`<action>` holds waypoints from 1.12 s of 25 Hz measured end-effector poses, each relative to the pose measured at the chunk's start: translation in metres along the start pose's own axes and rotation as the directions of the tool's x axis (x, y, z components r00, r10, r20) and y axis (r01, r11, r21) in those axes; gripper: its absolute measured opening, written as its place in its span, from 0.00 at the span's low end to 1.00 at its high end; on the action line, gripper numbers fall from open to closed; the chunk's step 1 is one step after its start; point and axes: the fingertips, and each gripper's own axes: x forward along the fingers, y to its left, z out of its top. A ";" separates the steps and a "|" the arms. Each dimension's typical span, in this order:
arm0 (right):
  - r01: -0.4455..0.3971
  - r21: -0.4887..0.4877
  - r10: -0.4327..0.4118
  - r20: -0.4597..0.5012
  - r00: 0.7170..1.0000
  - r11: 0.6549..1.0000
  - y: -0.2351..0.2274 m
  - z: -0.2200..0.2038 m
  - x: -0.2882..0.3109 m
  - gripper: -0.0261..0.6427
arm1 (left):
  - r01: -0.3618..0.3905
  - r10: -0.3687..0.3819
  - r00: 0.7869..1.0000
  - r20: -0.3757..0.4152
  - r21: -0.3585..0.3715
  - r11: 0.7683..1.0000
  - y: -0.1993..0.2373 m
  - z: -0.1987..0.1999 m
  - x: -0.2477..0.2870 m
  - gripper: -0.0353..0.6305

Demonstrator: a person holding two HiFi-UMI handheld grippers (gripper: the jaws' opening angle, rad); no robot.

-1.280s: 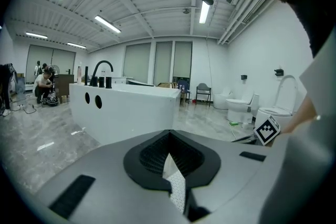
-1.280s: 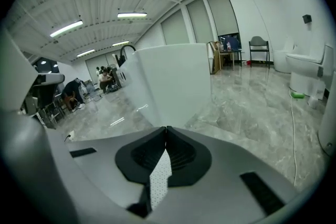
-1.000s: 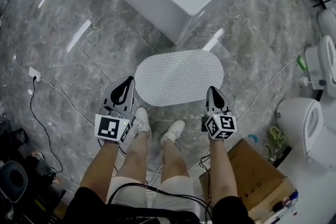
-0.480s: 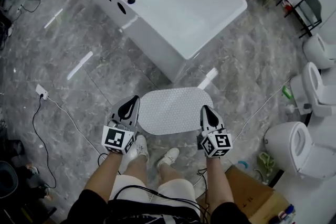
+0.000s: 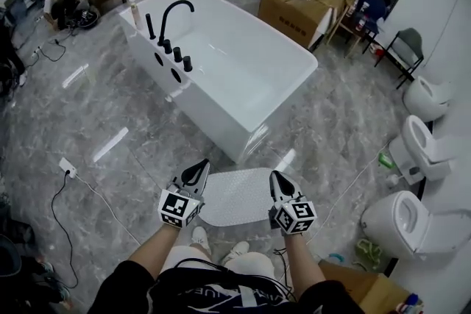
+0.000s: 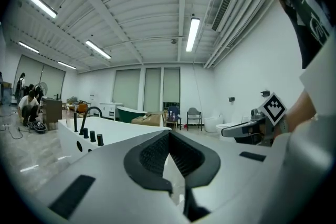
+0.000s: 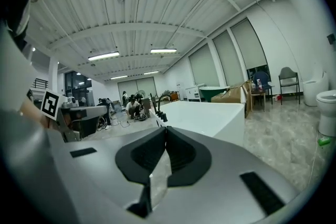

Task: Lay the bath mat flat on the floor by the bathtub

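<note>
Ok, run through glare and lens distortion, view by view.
Head view: bright glare streaks on the glossy grey marble floor, left of the white rectangular bathtub. Left gripper view: fisheye curves the ribbed white ceiling, corners black. Right gripper view: same curving, plus a blurred patch top left.

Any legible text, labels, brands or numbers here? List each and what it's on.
Nothing can be read.
Cardboard box: red print, too small and blurred.
Shirt: pale lettering, blurred and partly cut off.
Marker cubes: square patterns only, no words.
</note>
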 end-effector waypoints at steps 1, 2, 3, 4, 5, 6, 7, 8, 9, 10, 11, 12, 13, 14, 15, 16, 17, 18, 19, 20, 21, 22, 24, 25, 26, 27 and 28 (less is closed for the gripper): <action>-0.002 -0.005 0.002 0.011 1.000 1.000 0.005 0.011 -0.005 0.08 | -0.002 0.002 1.000 0.014 0.002 1.000 -0.001 0.012 -0.003 0.07; -0.003 -0.009 0.003 0.022 1.000 1.000 0.009 0.022 -0.010 0.08 | -0.007 0.007 1.000 0.028 0.007 1.000 -0.001 0.024 -0.006 0.07; -0.006 -0.013 0.006 0.032 0.999 1.000 0.012 0.032 -0.016 0.08 | -0.016 0.016 0.999 0.042 0.011 1.000 -0.002 0.036 -0.010 0.07; -0.009 -0.016 0.010 0.039 0.999 1.000 0.015 0.043 -0.021 0.08 | -0.028 0.027 0.998 0.056 0.014 1.000 -0.002 0.047 -0.013 0.07; -0.014 -0.018 0.015 0.043 0.999 1.000 0.017 0.052 -0.027 0.08 | -0.041 0.040 0.997 0.068 0.015 0.999 -0.003 0.058 -0.017 0.07; -0.018 -0.019 0.019 0.044 0.999 1.000 0.020 0.059 -0.034 0.08 | -0.054 0.052 0.996 0.077 0.017 0.998 -0.004 0.067 -0.022 0.07; -0.022 -0.018 0.022 0.047 0.999 1.000 0.023 0.066 -0.041 0.08 | -0.065 0.063 0.995 0.083 0.022 0.998 -0.005 0.076 -0.027 0.07; -0.024 -0.017 0.025 0.051 0.998 1.000 0.025 0.073 -0.047 0.08 | -0.074 0.071 0.994 0.088 0.030 0.997 -0.006 0.085 -0.032 0.07; -0.027 -0.018 0.028 0.058 0.998 0.999 0.027 0.080 -0.053 0.08 | -0.081 0.077 0.993 0.094 0.039 0.996 -0.007 0.093 -0.036 0.07; -0.029 -0.023 0.031 0.066 0.997 0.999 0.029 0.087 -0.059 0.08 | -0.087 0.082 0.991 0.101 0.046 0.995 -0.009 0.100 -0.039 0.07; -0.032 -0.031 0.034 0.072 0.997 0.999 0.030 0.094 -0.064 0.08 | -0.093 0.087 0.990 0.108 0.050 0.994 -0.010 0.106 -0.041 0.07; -0.035 -0.040 0.037 0.074 0.997 0.999 0.031 0.100 -0.068 0.08 | -0.099 0.093 0.989 0.113 0.051 0.994 -0.010 0.111 -0.044 0.07; -0.037 -0.052 0.041 0.073 0.997 0.998 0.033 0.104 -0.071 0.08 | -0.105 0.099 0.988 0.117 0.048 0.993 -0.010 0.114 -0.046 0.07; -0.040 -0.066 0.044 0.071 0.996 0.997 0.034 0.106 -0.074 0.08 | -0.110 0.104 0.987 0.119 0.044 0.993 -0.010 0.116 -0.049 0.07; -0.041 -0.082 0.047 0.070 0.996 0.996 0.035 0.108 -0.076 0.08 | -0.111 0.105 0.987 0.122 0.042 0.993 -0.011 0.119 -0.050 0.07; -0.041 -0.097 0.048 0.071 0.996 0.994 0.036 0.110 -0.078 0.08 | -0.111 0.105 0.987 0.122 0.042 0.993 -0.012 0.121 -0.051 0.07; -0.041 -0.109 0.049 0.073 0.996 0.993 0.037 0.111 -0.080 0.08 | -0.109 0.103 0.988 0.119 0.042 0.993 -0.013 0.122 -0.053 0.07; -0.041 -0.119 0.050 0.077 0.996 0.992 0.039 0.113 -0.081 0.08 | -0.107 0.101 0.988 0.114 0.042 0.993 -0.015 0.122 -0.054 0.07; -0.042 -0.128 0.053 0.082 0.995 0.991 0.041 0.115 -0.083 0.08 | -0.106 0.101 0.989 0.109 0.042 0.993 -0.016 0.122 -0.056 0.07; -0.044 -0.135 0.056 0.087 0.995 0.990 0.043 0.117 -0.084 0.08 | -0.105 0.100 0.989 0.104 0.042 0.994 -0.018 0.122 -0.058 0.07; -0.045 -0.141 0.058 0.090 0.994 0.989 0.044 0.118 -0.086 0.08 | -0.103 0.098 0.990 0.100 0.043 0.994 -0.021 0.121 -0.061 0.07; -0.045 -0.147 0.058 0.088 0.994 0.988 0.045 0.118 -0.089 0.08 | -0.098 0.094 0.991 0.096 0.047 0.994 -0.024 0.120 -0.063 0.07; -0.044 -0.157 0.056 0.074 0.996 0.987 0.043 0.115 -0.093 0.08 | -0.090 0.084 0.993 0.086 0.065 0.994 -0.028 0.117 -0.065 0.07; -0.044 -0.158 0.055 0.066 0.996 0.987 0.041 0.114 -0.095 0.08 | -0.090 0.084 0.993 0.082 0.072 0.993 -0.029 0.116 -0.065 0.07; -0.044 -0.156 0.054 0.057 0.997 0.987 0.039 0.111 -0.096 0.08 | -0.096 0.090 0.993 0.078 0.074 0.993 -0.028 0.116 -0.065 0.07; -0.043 -0.153 0.051 0.050 0.997 0.987 0.035 0.109 -0.096 0.08 | -0.105 0.100 0.992 0.076 0.068 0.992 -0.027 0.115 -0.065 0.07; -0.038 -0.149 0.045 0.044 0.998 0.988 0.032 0.105 -0.096 0.08 | -0.116 0.112 0.991 0.075 0.058 0.992 -0.025 0.114 -0.064 0.07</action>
